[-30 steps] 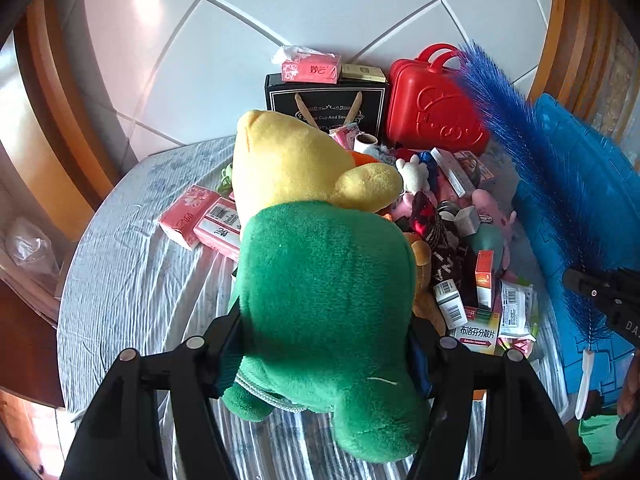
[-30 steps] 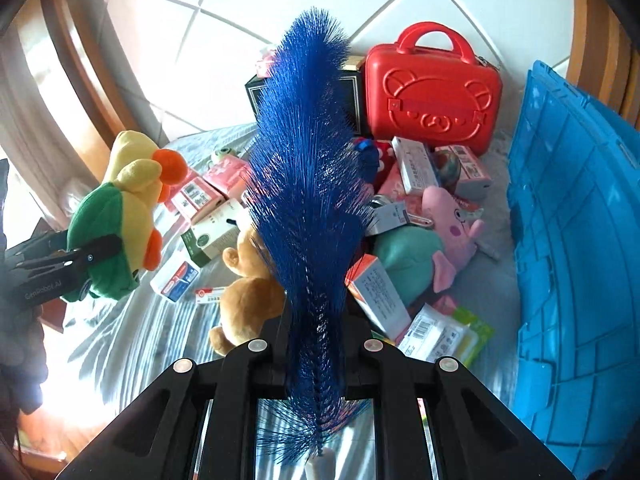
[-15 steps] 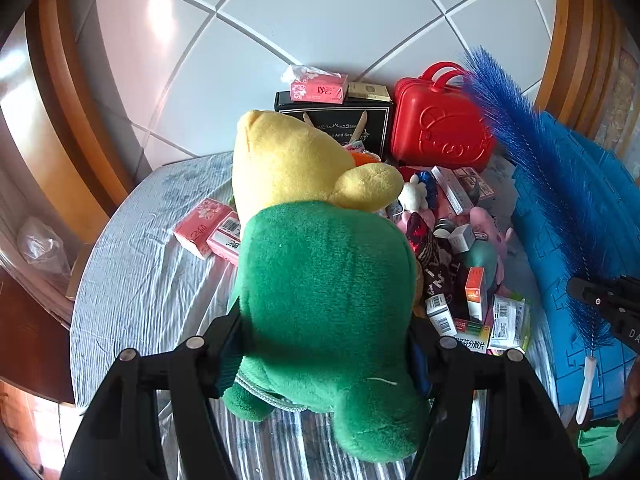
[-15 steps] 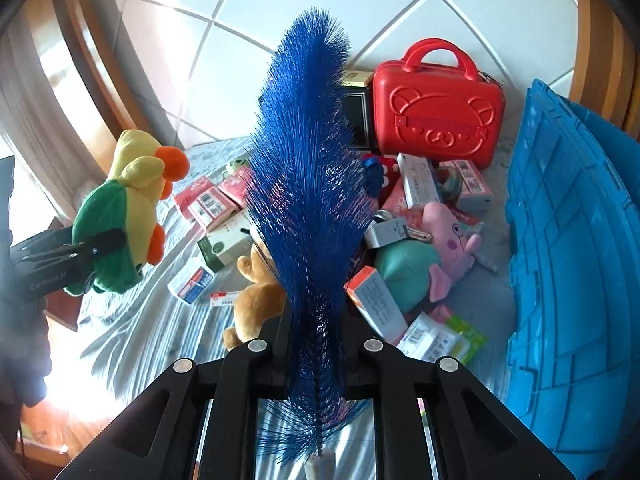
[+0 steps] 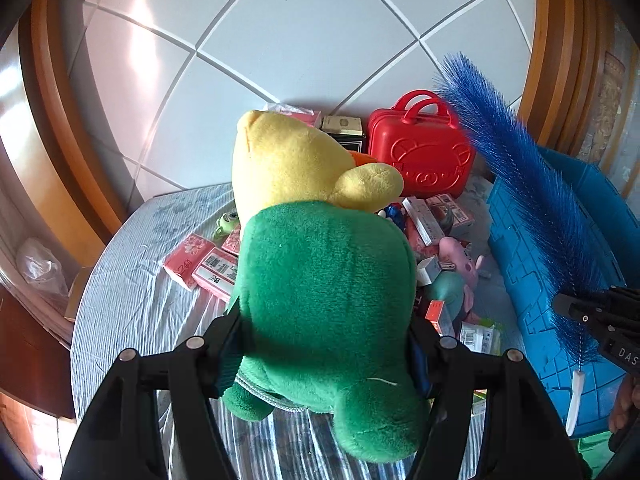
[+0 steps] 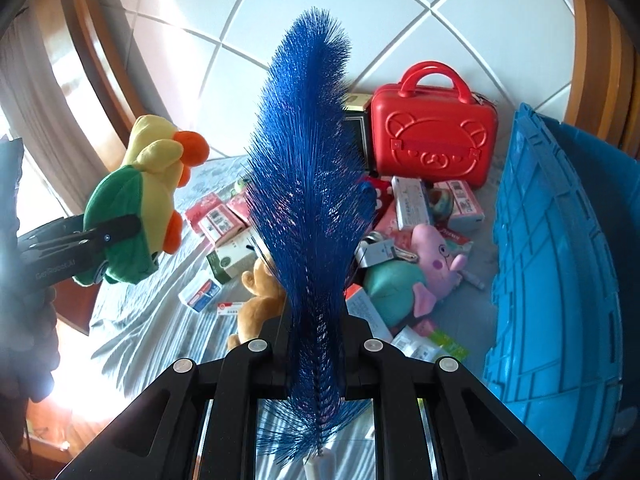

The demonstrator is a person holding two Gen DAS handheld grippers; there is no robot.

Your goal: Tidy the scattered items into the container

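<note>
The left tool [image 5: 324,332] grips a green-and-yellow plush duck [image 5: 320,280] above the cloth-covered worktop [image 5: 132,304]. The right tool [image 6: 316,344] is clamped tight on a blue bristly brush [image 6: 312,200], beside the blue plastic crate [image 6: 560,264].

1. The left wrist view looks forward and steeply down along the left gripper [image 5: 324,344], very near the green and yellow plush duck [image 5: 320,272] that fills its middle.
2. The right wrist view looks the same way along the right gripper [image 6: 316,344], close behind the blue brush [image 6: 312,200].
3. Both views share the striped table [image 6: 160,320], the red case [image 5: 420,152], the blue crate [image 6: 560,260] and the pink pig plush [image 6: 436,252].
4. Each view catches the other's gripper at its edge.
</note>
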